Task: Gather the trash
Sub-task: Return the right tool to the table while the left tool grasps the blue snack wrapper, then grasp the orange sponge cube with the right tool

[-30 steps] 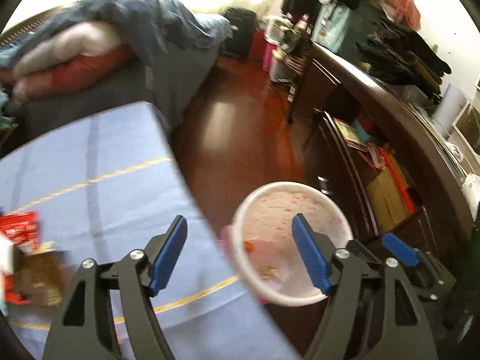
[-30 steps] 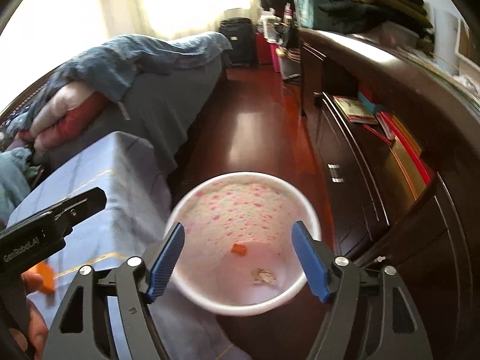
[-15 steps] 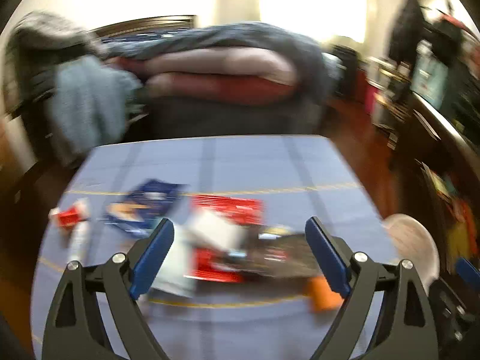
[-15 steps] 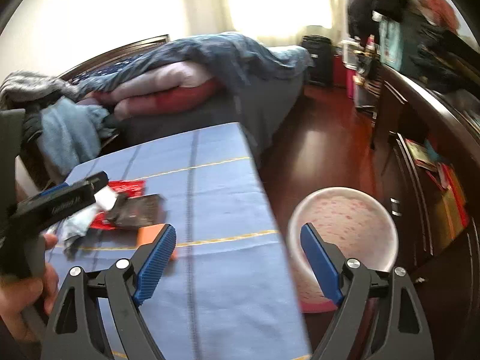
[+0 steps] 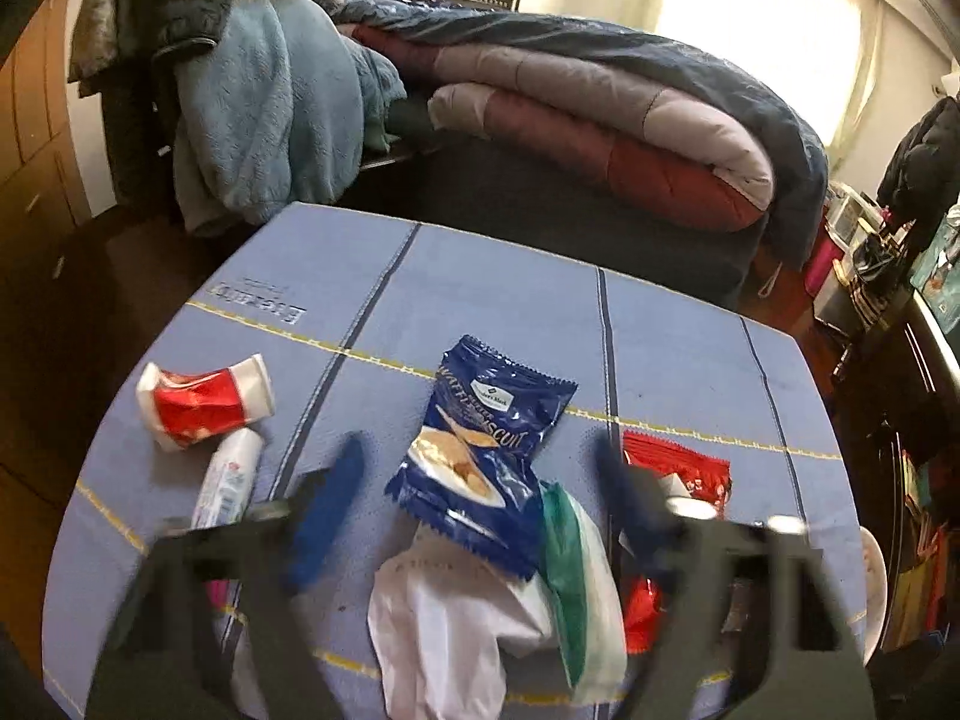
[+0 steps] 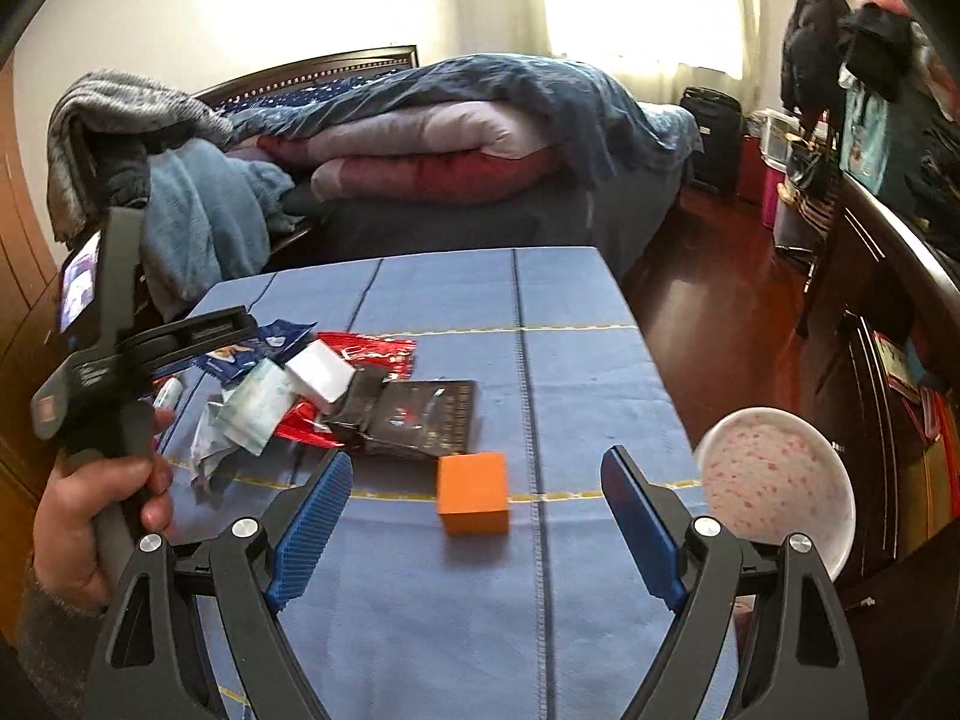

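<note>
Trash lies on a blue-clothed table (image 5: 492, 276): a blue biscuit wrapper (image 5: 480, 456), white crumpled paper (image 5: 456, 636), a green-and-white packet (image 5: 576, 576), a red wrapper (image 5: 684, 468), a crushed red-and-white cup (image 5: 204, 399) and a small white tube (image 5: 225, 480). My left gripper (image 5: 480, 516) is open and empty, hovering over the biscuit wrapper. In the right wrist view an orange box (image 6: 473, 493) sits between the open fingers of my right gripper (image 6: 474, 534), with a black packet (image 6: 420, 417) and a white box (image 6: 318, 375) beyond. A pink-speckled bin (image 6: 777, 489) stands beside the table's right edge.
A bed with piled quilts (image 6: 432, 150) and blue blankets (image 5: 270, 102) lies behind the table. A dark dresser (image 6: 888, 312) runs along the right, across a strip of red wood floor (image 6: 708, 300).
Both grippers swung left, away from the bin and back over the table. The left one now faces the pile of wrappers; the right one now frames the orange box.
</note>
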### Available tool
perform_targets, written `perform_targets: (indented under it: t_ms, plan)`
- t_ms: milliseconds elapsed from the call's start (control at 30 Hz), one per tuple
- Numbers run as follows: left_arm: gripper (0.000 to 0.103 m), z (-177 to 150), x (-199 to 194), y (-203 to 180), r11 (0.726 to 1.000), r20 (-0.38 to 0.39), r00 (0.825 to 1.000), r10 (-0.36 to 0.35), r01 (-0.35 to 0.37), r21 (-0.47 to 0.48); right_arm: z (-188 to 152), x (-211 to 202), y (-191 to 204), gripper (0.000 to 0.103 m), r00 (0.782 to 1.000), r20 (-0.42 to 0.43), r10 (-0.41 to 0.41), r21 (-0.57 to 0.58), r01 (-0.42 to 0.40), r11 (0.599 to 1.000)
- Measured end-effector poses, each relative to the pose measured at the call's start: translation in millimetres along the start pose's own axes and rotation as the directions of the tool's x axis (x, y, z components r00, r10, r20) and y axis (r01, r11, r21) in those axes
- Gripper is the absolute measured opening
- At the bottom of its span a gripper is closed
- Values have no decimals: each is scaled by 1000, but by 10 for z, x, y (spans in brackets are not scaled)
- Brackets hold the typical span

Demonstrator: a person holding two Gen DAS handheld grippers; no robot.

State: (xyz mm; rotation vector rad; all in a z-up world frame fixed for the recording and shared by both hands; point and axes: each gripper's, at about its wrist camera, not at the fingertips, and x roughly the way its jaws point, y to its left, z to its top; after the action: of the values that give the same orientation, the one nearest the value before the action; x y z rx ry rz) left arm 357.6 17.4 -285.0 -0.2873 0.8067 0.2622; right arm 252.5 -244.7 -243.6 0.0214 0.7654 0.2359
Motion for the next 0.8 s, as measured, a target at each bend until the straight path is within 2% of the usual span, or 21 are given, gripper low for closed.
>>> perform_targets:
  t_ms: [33,67,100,267,467,800]
  plan:
    - [38,5,23,14,1000,-4,1000,-8,8,0,4,10,23,85,1000,-3,1,-3,-1,1000]
    - [29,0,37,39,1000,-4,1000,-29,29,-4,9,22,49,85,1000,-6,2,-6,-2,1000]
    - [15,-7,50,39,999,-5,999,-45,44,-9,15,37,79,85,1000,-7,3,-9,-3,1000]
    - [8,-36,-43,160,986,53,986,-160,162,-35,23,75,119,85,1000,-11,-1,-6,1,1000]
    - [8,-7,-271,286,956,111,953,-281,289,-57,19,137,101,85,1000,-23,-4,20,4,1000]
    - [8,-62,-630,347,925,158,915,-372,380,-22,-8,215,128,85,999,-26,-26,13,26,1000]
